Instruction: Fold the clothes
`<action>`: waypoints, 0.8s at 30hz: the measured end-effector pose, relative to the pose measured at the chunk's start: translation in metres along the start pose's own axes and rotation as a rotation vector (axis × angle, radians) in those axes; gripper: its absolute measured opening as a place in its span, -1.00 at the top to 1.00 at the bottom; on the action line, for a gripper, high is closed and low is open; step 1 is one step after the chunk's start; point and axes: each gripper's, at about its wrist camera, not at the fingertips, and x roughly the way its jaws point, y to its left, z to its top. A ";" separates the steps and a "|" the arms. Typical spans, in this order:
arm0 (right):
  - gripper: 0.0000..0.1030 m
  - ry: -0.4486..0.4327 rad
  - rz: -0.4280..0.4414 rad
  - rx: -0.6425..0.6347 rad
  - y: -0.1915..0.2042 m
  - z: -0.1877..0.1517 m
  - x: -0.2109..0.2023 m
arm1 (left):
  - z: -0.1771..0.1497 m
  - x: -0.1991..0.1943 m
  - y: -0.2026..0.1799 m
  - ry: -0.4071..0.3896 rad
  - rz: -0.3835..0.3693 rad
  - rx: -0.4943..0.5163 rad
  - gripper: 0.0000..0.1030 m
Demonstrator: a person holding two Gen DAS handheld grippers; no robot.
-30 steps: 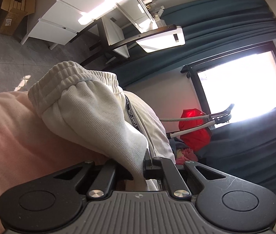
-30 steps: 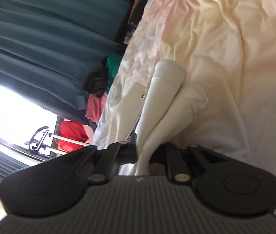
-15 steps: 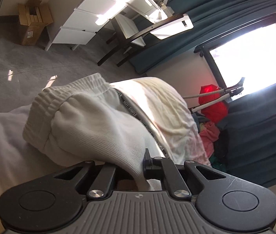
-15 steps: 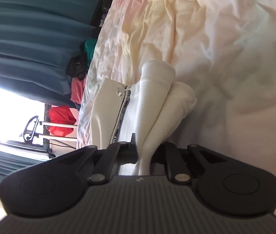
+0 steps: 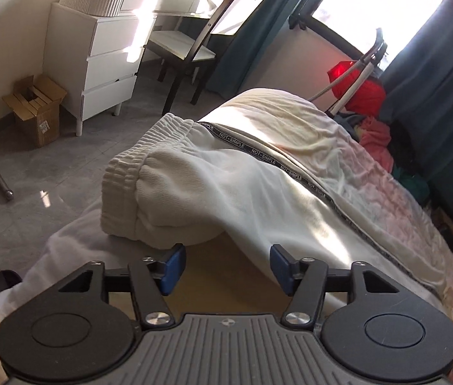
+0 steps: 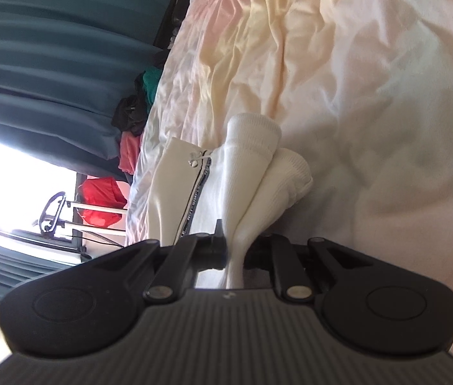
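In the left wrist view, the left gripper (image 5: 224, 264) has its jaws spread and empty, just before the white trousers (image 5: 226, 192), which lie on the bed (image 5: 370, 166) near its edge. In the right wrist view, the right gripper (image 6: 236, 250) pinches the trousers' cuffs (image 6: 258, 166), probably to align them; open bed lies beyond the cuffs.
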 end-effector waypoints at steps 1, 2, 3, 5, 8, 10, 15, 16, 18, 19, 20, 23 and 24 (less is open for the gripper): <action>0.78 -0.003 0.008 0.001 0.001 0.000 -0.001 | -0.003 -0.009 -0.003 -0.013 0.014 0.030 -0.32; 0.78 -0.009 0.014 0.001 0.003 0.000 -0.002 | -0.005 -0.017 -0.006 -0.029 0.024 0.058 -0.34; 0.78 -0.018 0.016 -0.006 0.006 0.000 -0.003 | -0.006 -0.024 -0.012 -0.051 0.025 0.082 -0.38; 0.78 -0.036 0.021 -0.023 0.011 -0.001 -0.006 | -0.007 -0.034 -0.030 -0.106 0.025 0.126 -0.48; 0.78 -0.044 0.015 -0.060 0.017 -0.001 -0.006 | -0.007 -0.036 -0.062 -0.172 0.013 0.190 -0.55; 0.78 -0.041 0.012 -0.054 0.014 0.000 -0.006 | -0.006 -0.026 -0.087 -0.196 -0.005 0.227 -0.57; 0.78 -0.049 -0.007 -0.067 0.012 0.003 -0.008 | -0.017 0.029 -0.146 -0.172 -0.124 0.163 -0.68; 0.78 -0.056 -0.003 -0.067 0.012 0.004 -0.009 | -0.021 0.043 -0.157 -0.170 -0.146 0.151 -0.68; 0.79 -0.070 0.004 -0.068 0.010 0.006 -0.012 | -0.033 0.069 -0.183 -0.158 -0.158 0.185 -0.68; 0.80 -0.077 0.007 -0.068 0.010 0.007 -0.013 | -0.040 0.082 -0.196 -0.151 -0.155 0.224 -0.68; 0.80 -0.084 0.011 -0.069 0.009 0.008 -0.015 | -0.048 0.094 -0.207 -0.146 -0.145 0.277 -0.68; 0.80 -0.073 0.013 -0.033 0.000 0.010 -0.014 | -0.076 0.130 -0.226 -0.102 -0.087 0.416 -0.68; 0.80 -0.065 0.012 -0.017 -0.004 0.010 -0.013 | -0.085 0.142 -0.229 -0.079 -0.064 0.451 -0.68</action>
